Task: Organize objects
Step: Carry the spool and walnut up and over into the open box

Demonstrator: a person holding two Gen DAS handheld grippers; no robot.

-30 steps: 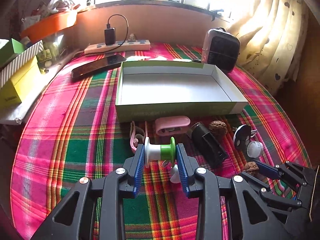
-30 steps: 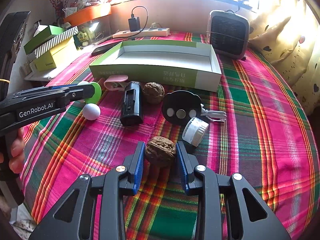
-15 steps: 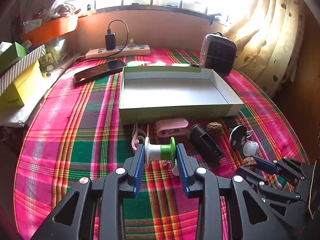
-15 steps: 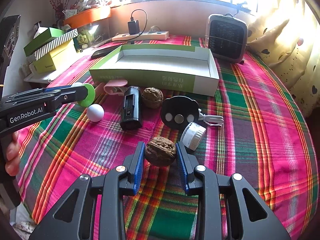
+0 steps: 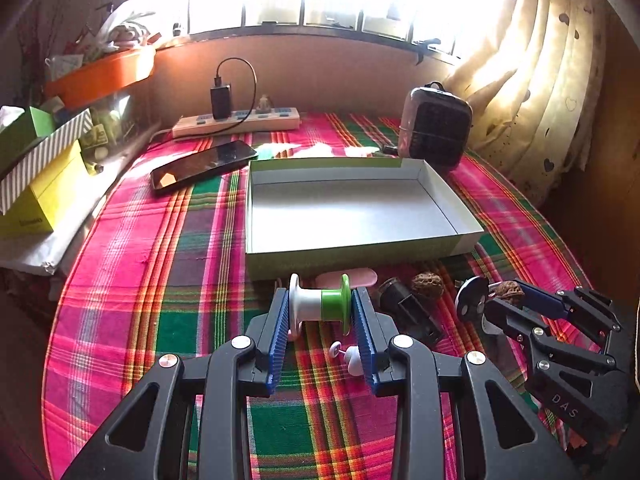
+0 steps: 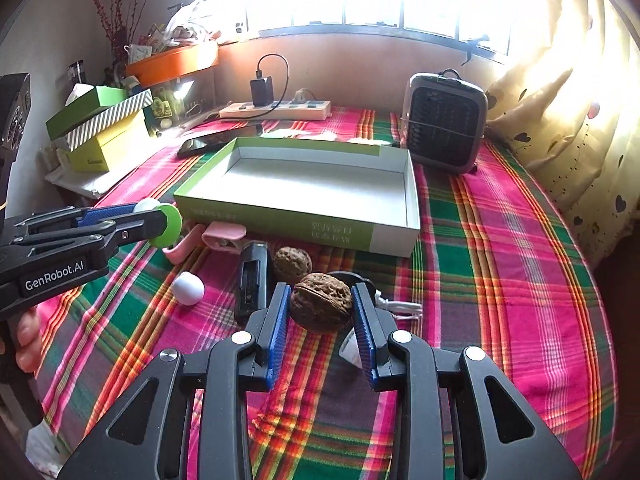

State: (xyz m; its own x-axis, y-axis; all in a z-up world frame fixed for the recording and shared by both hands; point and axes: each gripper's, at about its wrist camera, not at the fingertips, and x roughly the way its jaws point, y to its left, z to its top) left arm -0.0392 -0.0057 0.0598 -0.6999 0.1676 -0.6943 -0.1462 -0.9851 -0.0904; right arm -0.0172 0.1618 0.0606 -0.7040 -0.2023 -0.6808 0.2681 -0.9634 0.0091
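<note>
My left gripper point(image 5: 320, 308) is shut on a white and green spool point(image 5: 320, 303), held above the plaid cloth just in front of the shallow green box point(image 5: 352, 258). Seen from the right wrist, that left gripper point(image 6: 158, 218) carries the spool point(image 6: 165, 220) at the left. My right gripper point(image 6: 321, 308) is shut on a walnut point(image 6: 321, 302), lifted off the cloth. The left wrist view has the right gripper point(image 5: 506, 294) and its walnut point(image 5: 509, 291) at the right. The box point(image 6: 280, 220) lies empty behind the loose items.
On the cloth lie a second walnut point(image 6: 293, 263), a black clip-like block point(image 6: 251, 280), a white ball point(image 6: 188, 288), a pink case point(image 6: 224, 232) and a black disc point(image 5: 470, 300). A phone point(image 5: 202, 164), power strip point(image 6: 276, 110), small heater point(image 6: 446, 122) and stacked boxes point(image 6: 102, 132) stand farther back.
The right gripper has risen with the walnut, lifting it clear of the cloth and the white cap. The left gripper still holds the spool, and its view has tilted up a little.
</note>
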